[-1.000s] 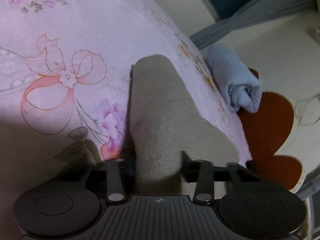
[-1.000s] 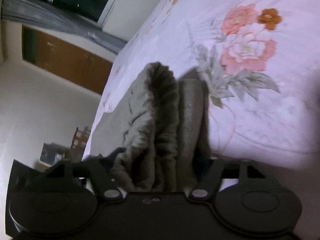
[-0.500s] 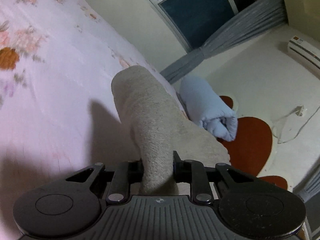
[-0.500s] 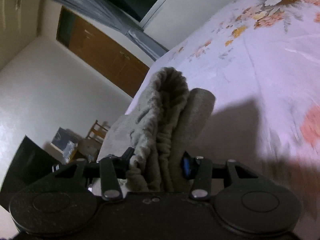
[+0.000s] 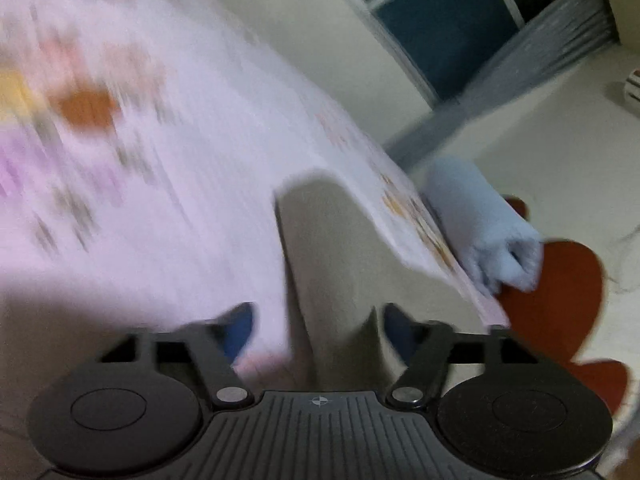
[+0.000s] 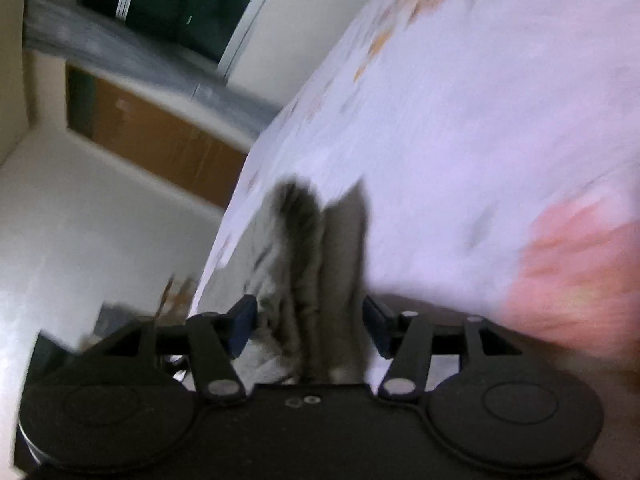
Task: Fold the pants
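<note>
A bed under a pale floral sheet (image 5: 180,184) fills the left and centre of the left wrist view and the right half of the right wrist view; both frames are smeared by motion. A dark window (image 5: 440,20) with a grey curtain (image 5: 520,64) is seen at the upper right of the left view. A rolled blue cloth (image 5: 480,224) lies at the bed's edge, centre right, touching a red mat (image 5: 560,292) on the floor. A brown cabinet (image 6: 160,136) is seen at the left of the right view.

The grey pants (image 5: 332,264) lie on the sheet, running up from the bottom centre of each frame.

The left gripper (image 5: 318,322) has just been opening: its jaws stand wide, with cloth between them and a clear gap on the left side. The right gripper (image 6: 310,320) has also just been opening; the bunched pants sit between its blue pads (image 6: 242,320), but the blur leaves it undecided whether they press.
</note>
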